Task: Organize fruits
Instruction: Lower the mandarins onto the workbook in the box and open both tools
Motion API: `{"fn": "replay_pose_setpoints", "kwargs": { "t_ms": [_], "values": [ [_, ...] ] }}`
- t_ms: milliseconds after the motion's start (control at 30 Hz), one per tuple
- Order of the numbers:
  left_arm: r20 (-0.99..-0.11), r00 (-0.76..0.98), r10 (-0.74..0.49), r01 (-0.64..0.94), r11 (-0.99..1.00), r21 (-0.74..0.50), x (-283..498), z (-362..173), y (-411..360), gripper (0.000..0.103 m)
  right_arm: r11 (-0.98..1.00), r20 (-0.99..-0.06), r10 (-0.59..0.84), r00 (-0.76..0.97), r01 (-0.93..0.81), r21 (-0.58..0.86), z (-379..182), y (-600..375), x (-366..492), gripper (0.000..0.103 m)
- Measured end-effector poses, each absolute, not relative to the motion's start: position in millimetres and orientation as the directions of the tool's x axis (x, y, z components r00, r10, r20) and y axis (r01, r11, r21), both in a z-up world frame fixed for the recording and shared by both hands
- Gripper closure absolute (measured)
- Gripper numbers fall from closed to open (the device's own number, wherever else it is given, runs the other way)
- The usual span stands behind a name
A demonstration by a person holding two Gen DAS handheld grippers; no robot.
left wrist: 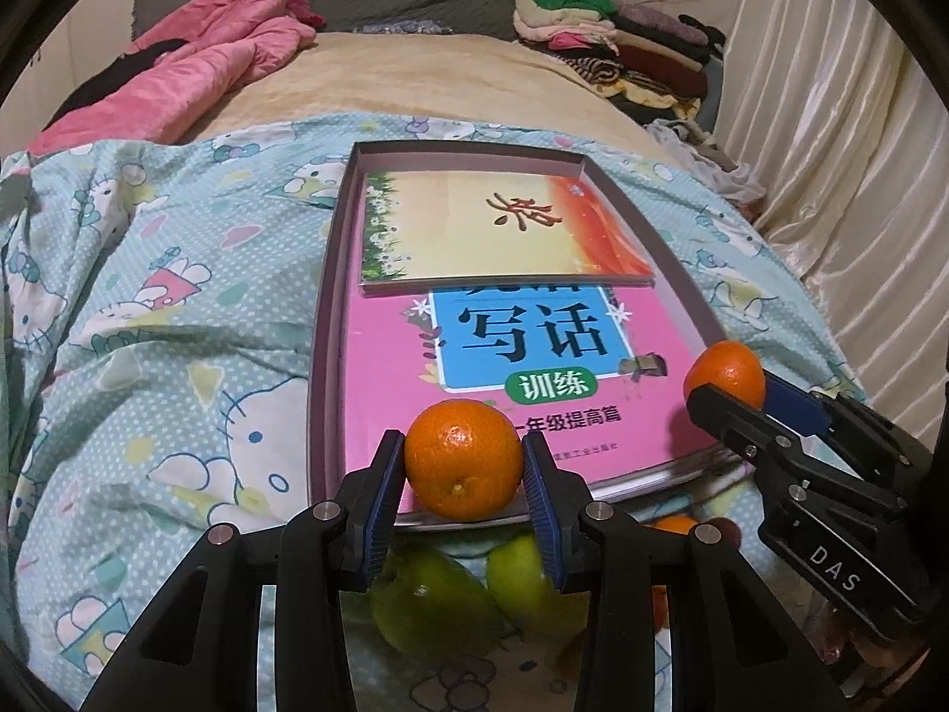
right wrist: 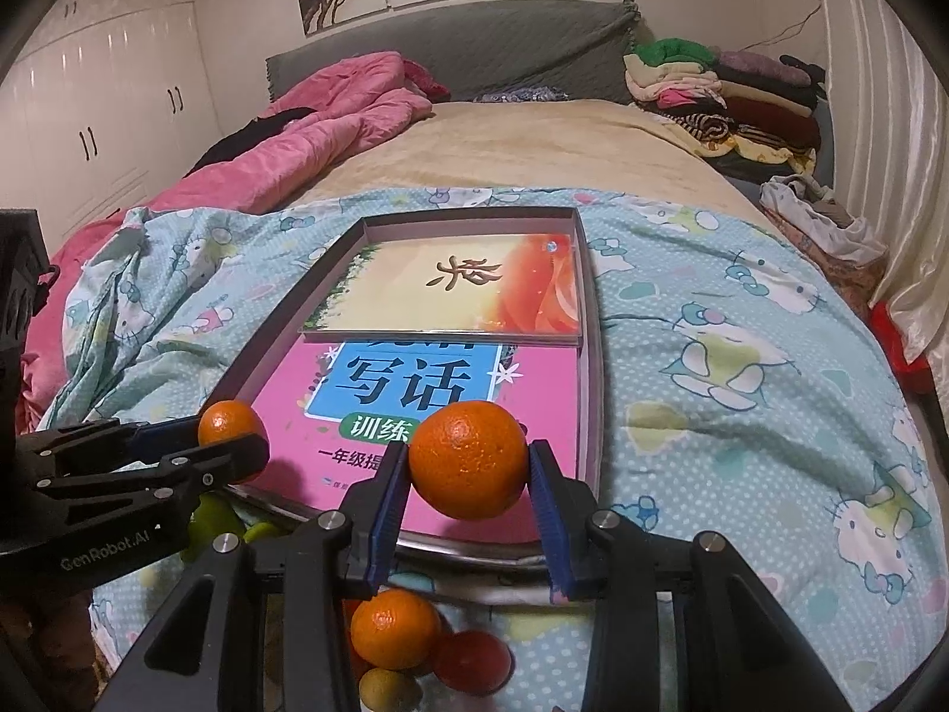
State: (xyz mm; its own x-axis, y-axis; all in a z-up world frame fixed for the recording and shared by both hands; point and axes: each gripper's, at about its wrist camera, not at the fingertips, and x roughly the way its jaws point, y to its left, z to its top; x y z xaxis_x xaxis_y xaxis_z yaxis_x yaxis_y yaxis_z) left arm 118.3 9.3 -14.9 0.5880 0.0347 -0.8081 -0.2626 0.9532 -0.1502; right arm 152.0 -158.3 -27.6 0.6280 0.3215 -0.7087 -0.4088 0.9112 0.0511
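My left gripper point(left wrist: 464, 466) is shut on an orange point(left wrist: 462, 460), held over the near edge of a shallow grey box point(left wrist: 332, 273) lined with a pink book point(left wrist: 534, 356) and a yellow book point(left wrist: 474, 225). My right gripper point(right wrist: 468, 469) is shut on a second orange point(right wrist: 468, 460) above the pink book point(right wrist: 427, 415). Each gripper shows in the other's view: the right gripper point(left wrist: 732, 388) with its orange point(left wrist: 725, 371), and the left gripper point(right wrist: 237, 436) with its orange point(right wrist: 228, 421). Two green apples point(left wrist: 439, 599) lie below the left gripper. A loose orange point(right wrist: 394, 629), a red fruit point(right wrist: 471, 661) and a small yellow-green fruit point(right wrist: 388, 691) lie below the right one.
The box point(right wrist: 593, 356) rests on a light-blue cartoon-print quilt point(left wrist: 148, 356) on a bed. A pink duvet point(left wrist: 196, 71) lies at the back left and a pile of folded clothes point(left wrist: 623, 41) at the back right. White curtains point(left wrist: 830, 118) hang along the right side.
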Motion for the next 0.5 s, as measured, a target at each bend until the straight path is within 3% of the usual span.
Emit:
{"fn": "replay_pose_setpoints", "kwargs": {
  "t_ms": [500],
  "values": [
    [-0.826,0.560,0.061,-0.278,0.953,-0.119,123,-28,14,0.062,0.909,-0.746,0.285,0.601,-0.416,0.012,-46,-151,157,0.062]
  ]
}}
